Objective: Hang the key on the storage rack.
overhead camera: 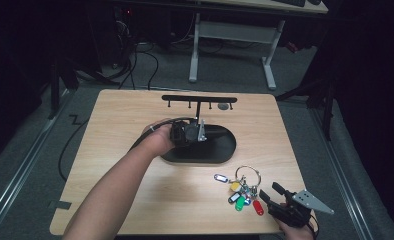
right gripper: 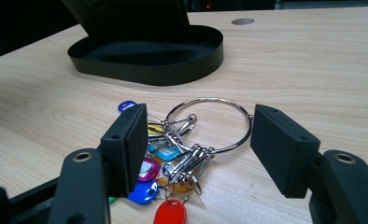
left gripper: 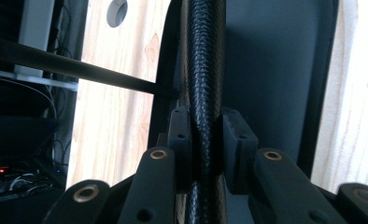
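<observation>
Item, lower right of the high view: right gripper [overhead camera: 274,196], black, two-jawed, with grey three-cornered plate, jaws spread wide and holding nothing, pointed toward the keys. Item, just beyond it and left of it in that view: large silver metal key ring [overhead camera: 249,175] carrying a bunch of coloured plastic key tags [overhead camera: 241,196] (red, green, blue, yellow, white) on small clips, lying flat on the light wooden table [overhead camera: 135,200]; in the right gripper view the ring [right gripper: 209,124] sits between the two open pads and a little ahead of them, untouched. Item, centre of the high view: black oval tray-shaped base [overhead camera: 212,147] of a key stand, with a thin black upright post [overhead camera: 197,111] rising to a black horizontal bar with small hooks [overhead camera: 199,99] in the upper middle; no keys hang there. Item, at the base: left gripper [overhead camera: 191,132], closed on the post; the left gripper view shows both pads pressed against a textured black shaft [left gripper: 204,93], apparently steadying the stand. Item, far edge of the table: small round grey hole [overhead camera: 224,106]. Status, as judged: stand braced, ring not yet grasped; pickup, lift and hanging on a hook all remain.
</observation>
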The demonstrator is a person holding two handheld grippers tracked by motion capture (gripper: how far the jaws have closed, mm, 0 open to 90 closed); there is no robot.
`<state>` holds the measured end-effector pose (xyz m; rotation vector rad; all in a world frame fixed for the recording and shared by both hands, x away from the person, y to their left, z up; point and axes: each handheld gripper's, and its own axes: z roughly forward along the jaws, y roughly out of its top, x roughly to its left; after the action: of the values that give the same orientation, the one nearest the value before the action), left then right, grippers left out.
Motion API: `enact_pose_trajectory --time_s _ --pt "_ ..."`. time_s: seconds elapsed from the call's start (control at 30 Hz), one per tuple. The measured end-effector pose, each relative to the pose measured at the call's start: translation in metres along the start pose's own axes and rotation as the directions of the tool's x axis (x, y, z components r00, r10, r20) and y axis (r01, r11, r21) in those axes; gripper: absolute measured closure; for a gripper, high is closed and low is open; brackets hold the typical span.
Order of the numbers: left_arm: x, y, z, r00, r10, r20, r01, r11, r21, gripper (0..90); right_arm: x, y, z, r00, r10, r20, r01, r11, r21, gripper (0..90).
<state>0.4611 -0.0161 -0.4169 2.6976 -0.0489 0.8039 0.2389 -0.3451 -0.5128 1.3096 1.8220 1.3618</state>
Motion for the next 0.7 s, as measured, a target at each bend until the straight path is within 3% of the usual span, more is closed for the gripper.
enact_pose_trajectory --time_s 0.17,0.23,0.33,0.4,0.57,0.7 --pt "0.003 -0.002 0.005 0.9999 0.001 -0.013 -0.002 0.9999 -0.015 76.4 0.000 0.000 -0.001 1.0000 0.003 0.000 -0.003 1.000 0.001 37.2" --pt "0.004 -0.004 0.010 0.9999 0.005 -0.016 -0.005 0.9999 -0.012 76.4 -0.001 0.000 0.000 1.0000 0.003 -0.002 -0.003 1.000 0.004 37.2" --pt "0.003 -0.005 0.020 0.9985 0.042 -0.036 -0.041 0.9991 0.011 76.4 -0.001 0.000 0.002 1.0000 0.003 -0.003 -0.003 1.000 0.009 37.2" --pt "0.004 -0.007 0.024 0.9991 0.029 -0.032 -0.028 0.9995 0.015 76.4 -0.001 -0.001 0.003 1.0000 0.001 -0.002 -0.001 1.000 0.014 37.2" --pt "0.006 -0.009 0.030 0.9956 0.074 -0.057 -0.073 0.9970 0.025 76.3 0.001 -0.001 0.004 1.0000 -0.004 -0.007 0.005 1.000 0.020 37.2" --pt "0.001 -0.011 0.035 0.9937 0.105 -0.040 -0.102 0.9926 0.066 75.9 0.000 -0.001 0.004 0.9999 -0.004 -0.010 0.004 1.000 0.019 37.2"
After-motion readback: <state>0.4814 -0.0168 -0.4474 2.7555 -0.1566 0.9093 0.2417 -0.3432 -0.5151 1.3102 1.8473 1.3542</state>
